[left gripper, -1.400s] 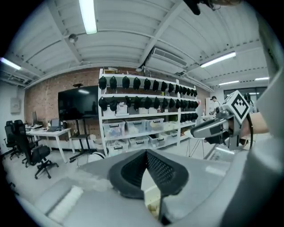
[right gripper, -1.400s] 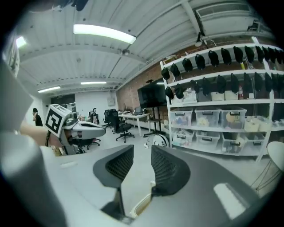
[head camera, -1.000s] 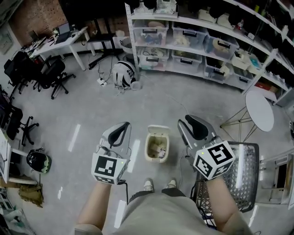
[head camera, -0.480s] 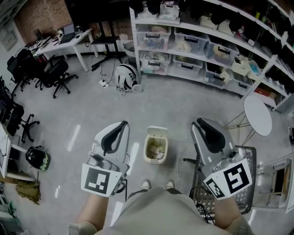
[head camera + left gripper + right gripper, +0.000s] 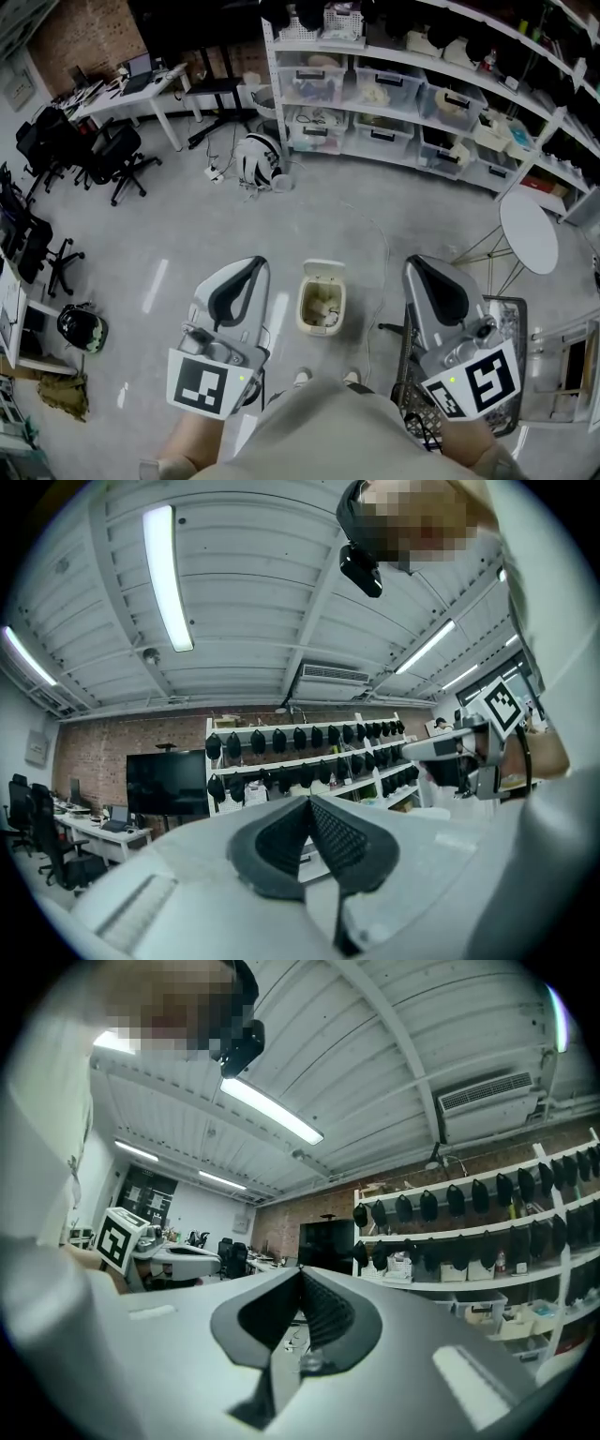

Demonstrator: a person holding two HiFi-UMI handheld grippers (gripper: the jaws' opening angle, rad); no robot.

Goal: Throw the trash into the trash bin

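At the left, we are holding the left tool point(image 5: 249, 269) level, jaws together on nothing. On the floor between the tools, the cream trash bin point(image 5: 302, 309) is standing open with pale trash point(image 5: 322, 306) inside. At the right, the right tool point(image 5: 421, 267) is likewise closed and empty. We are judging the drop done; next we are needing more trash.

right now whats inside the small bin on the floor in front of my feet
The trash bin is open, with its lid tipped back. Inside lie pale crumpled pieces of trash. Anything beneath them is covered.
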